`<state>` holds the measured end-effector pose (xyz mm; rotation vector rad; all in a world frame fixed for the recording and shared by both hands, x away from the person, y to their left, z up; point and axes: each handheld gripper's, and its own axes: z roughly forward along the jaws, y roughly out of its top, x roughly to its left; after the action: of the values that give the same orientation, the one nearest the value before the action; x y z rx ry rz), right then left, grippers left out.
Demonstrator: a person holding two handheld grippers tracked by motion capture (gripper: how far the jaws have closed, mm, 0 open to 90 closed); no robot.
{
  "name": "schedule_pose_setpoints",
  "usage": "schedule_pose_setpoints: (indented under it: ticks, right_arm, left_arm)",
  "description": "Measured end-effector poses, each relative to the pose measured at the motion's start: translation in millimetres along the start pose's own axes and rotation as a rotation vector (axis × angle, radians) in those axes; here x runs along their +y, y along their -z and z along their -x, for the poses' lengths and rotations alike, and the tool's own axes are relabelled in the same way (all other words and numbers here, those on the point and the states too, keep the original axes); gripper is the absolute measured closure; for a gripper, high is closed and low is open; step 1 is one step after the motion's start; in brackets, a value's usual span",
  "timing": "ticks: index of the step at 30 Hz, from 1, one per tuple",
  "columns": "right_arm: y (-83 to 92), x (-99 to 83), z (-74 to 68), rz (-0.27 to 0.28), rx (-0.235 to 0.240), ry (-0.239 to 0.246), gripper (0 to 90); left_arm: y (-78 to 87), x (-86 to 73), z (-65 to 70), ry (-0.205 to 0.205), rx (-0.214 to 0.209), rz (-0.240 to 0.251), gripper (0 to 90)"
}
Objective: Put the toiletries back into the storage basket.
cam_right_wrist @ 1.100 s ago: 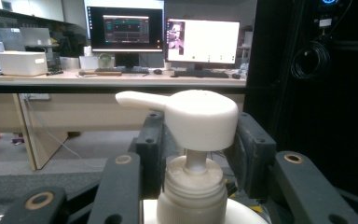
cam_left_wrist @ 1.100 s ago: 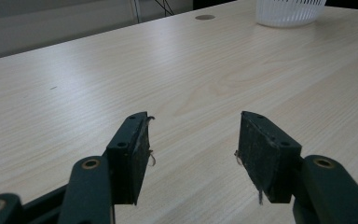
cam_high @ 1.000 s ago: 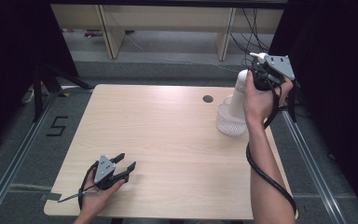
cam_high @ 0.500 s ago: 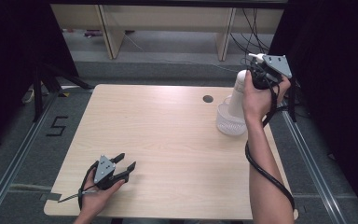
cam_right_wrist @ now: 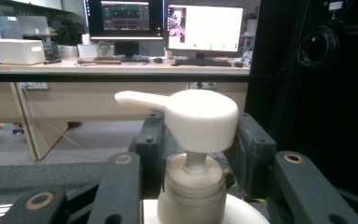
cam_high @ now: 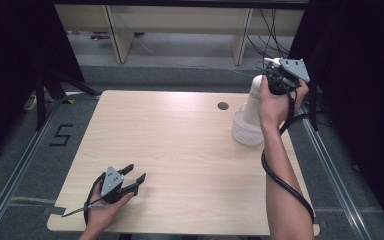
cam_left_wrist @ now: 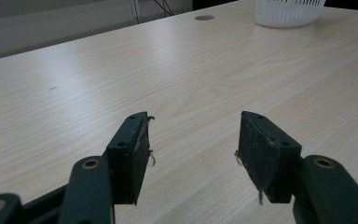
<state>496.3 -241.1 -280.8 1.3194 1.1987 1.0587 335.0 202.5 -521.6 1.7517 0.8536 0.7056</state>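
Gripping a white pump bottle (cam_right_wrist: pixel 193 186) (spout sideways), right gripper (cam_right_wrist: pixel 196 149); left gripper (cam_left_wrist: pixel 193 144) wide.

pump bottle (cam_high: pixel 253 102): 1 | white basket (cam_high: pixel 246 132): 1 | monitors (cam_right_wrist: pixel 204 29): 2

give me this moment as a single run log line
right gripper: shut on pump bottle neck, held above white basket | left gripper: open, resting low over table | phase: bottle at basket

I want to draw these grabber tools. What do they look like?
Each gripper, the left gripper and right gripper, is black with two flat jaws, brass-coloured rivets and a grey three-cornered plate on top. A black cable trails from the right one. The arms are bare, no sleeves.
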Motion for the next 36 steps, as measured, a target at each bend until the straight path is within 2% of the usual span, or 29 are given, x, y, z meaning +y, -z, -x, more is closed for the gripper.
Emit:
schedule_pose_setpoints:
  ticks: [2, 4, 5, 6, 7, 11, 26, 29, 30, 31, 33, 35, 36]
  right_arm:
    - [-1.2, -0.7, -0.3, -0.003, 0.004, -0.006, 60.1]
    - [-1.9, -1.8, -1.2, -0.010, -0.004, -0.019, 60.1]
    - [-3.1, -2.4, 0.2, -0.005, -0.001, 0.001, 60.1]
    - [-3.8, -3.8, -1.5, -0.019, -0.003, -0.021, 60.1]
    - [-3.8, -3.8, -1.5, -0.019, -0.003, -0.021, 60.1]
    - [-5.8, -7.2, -0.8, -0.019, 0.000, -0.003, 60.1]
    - [-8.7, -16.4, -2.0, -0.047, 0.001, -0.011, 60.1]
    - [-10.0, -18.8, -1.0, -0.041, 0.002, 0.002, 60.1]
    - [-9.9, -19.3, -2.0, -0.044, 0.001, -0.013, 60.1]
    - [-9.8, -21.0, -1.6, -0.047, 0.004, 0.000, 60.1]
    - [-9.7, -21.8, -2.7, -0.051, 0.005, -0.016, 60.1]
    - [-10.6, -24.8, -1.5, -0.050, 0.002, 0.004, 60.1]
    - [-10.1, -25.4, -2.8, -0.058, 0.002, -0.016, 60.1]
  left_arm:
    - [-1.3, -0.1, -0.9, -0.008, -0.007, 0.013, 43.1]
    - [0.1, -0.1, 0.1, 0.004, 0.000, 0.001, 43.1]
    - [-1.3, -0.1, -0.8, -0.005, -0.008, 0.014, 43.1]
    - [-0.1, -0.2, 0.3, 0.002, 0.001, 0.003, 43.1]
    - [-0.1, -0.2, 0.3, 0.002, 0.001, 0.003, 43.1]
    - [-0.2, -0.2, 0.2, 0.002, 0.001, 0.004, 43.1]
    - [-0.2, -0.1, 0.4, 0.000, 0.001, 0.003, 43.1]
    - [-0.2, -0.1, 0.4, -0.001, 0.001, 0.003, 43.1]
    - [-0.2, -0.1, 0.4, 0.000, 0.001, 0.003, 43.1]
    - [-0.3, -0.1, 0.5, 0.000, 0.001, 0.002, 43.1]
    - [-0.3, -0.1, 0.7, -0.002, 0.000, 0.002, 43.1]
    - [-0.1, -0.1, 0.7, -0.004, 0.000, 0.001, 43.1]
    - [-0.1, -0.1, 0.7, -0.004, 0.000, 0.002, 43.1]
